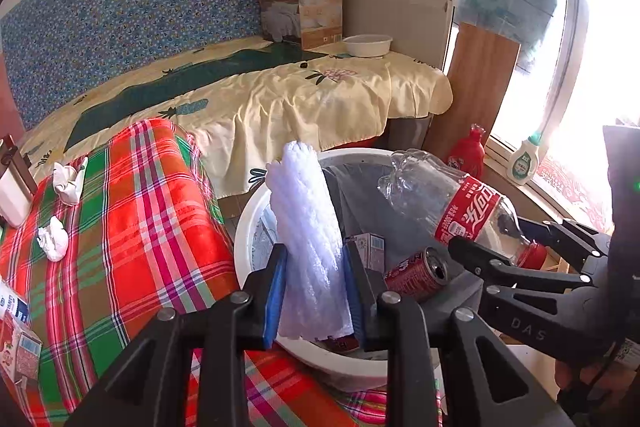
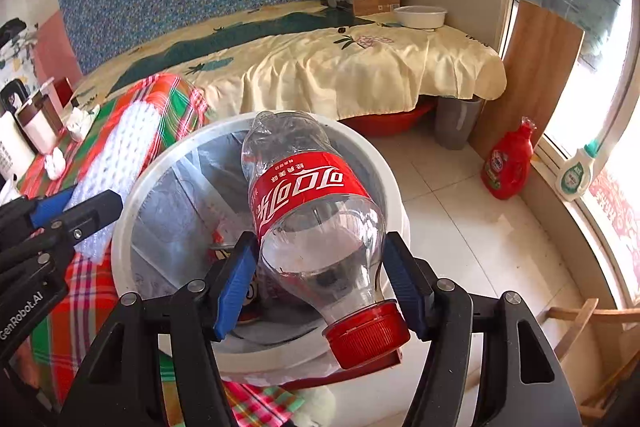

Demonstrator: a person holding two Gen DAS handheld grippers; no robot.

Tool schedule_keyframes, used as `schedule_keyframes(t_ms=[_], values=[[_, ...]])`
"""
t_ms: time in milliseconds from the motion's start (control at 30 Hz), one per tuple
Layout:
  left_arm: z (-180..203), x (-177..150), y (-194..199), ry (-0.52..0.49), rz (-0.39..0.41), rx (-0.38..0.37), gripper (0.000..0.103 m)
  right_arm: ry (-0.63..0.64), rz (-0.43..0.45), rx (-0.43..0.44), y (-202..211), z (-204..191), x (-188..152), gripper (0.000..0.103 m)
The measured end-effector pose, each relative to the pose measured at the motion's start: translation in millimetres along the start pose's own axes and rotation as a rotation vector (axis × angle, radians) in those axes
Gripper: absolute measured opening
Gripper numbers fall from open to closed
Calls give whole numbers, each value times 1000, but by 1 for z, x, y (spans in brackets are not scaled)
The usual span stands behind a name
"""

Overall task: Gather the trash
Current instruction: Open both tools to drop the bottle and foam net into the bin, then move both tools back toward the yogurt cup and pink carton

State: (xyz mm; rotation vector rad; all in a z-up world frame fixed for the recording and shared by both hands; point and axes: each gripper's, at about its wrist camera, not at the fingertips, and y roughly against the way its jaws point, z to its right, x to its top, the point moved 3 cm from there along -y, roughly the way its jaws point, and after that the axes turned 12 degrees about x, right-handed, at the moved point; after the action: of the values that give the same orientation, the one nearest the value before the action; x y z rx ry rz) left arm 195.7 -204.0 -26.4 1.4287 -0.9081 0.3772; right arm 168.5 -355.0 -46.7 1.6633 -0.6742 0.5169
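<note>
My left gripper (image 1: 316, 287) is shut on a roll of white bubble wrap (image 1: 308, 227), held upright over the near rim of the white trash bin (image 1: 248, 227). My right gripper (image 2: 320, 275) is shut on an empty clear cola bottle (image 2: 308, 195) with a red label and red cap, held over the bin (image 2: 132, 219), base pointing away. The bottle (image 1: 452, 203) and right gripper (image 1: 492, 243) also show in the left wrist view. Inside the bin lie a crushed red can (image 1: 420, 275) and a small carton (image 1: 370, 247). The bubble wrap (image 2: 120, 155) and left gripper (image 2: 68, 211) show in the right wrist view.
A plaid-covered table (image 1: 120, 227) on the left carries crumpled tissues (image 1: 54, 239), another tissue (image 1: 70, 181) and a juice carton (image 1: 20, 351). A bed with a yellow sheet (image 1: 300, 95) lies behind. A red detergent bottle (image 2: 508, 163) and a white bottle (image 2: 576, 175) stand by the window.
</note>
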Motion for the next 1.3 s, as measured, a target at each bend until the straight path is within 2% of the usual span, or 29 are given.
schedule_keyframes(t_ms=[67,100,133,333,400,833,1300], values=[[-2,0,1,8,3,-3,41,12,-8,-5,-3,-3,-1,65],[-4,-1,2,13,4,-4,51,15,-7,-9,-4,-3,-2,65],[-5,-1,3,16,6,-2,52,13,-7,-14,-4,-3,-3,65],[-13,-3,7,34,7,8,53,1,21,-7,1,-6,-6,65],[-16,-4,9,43,7,10,53,0,34,4,4,-8,-5,70],[-45,-10,41,87,52,42,54,-2,71,32,22,-27,-5,70],[-94,-32,75,147,81,123,54,29,128,91,44,-67,-7,70]])
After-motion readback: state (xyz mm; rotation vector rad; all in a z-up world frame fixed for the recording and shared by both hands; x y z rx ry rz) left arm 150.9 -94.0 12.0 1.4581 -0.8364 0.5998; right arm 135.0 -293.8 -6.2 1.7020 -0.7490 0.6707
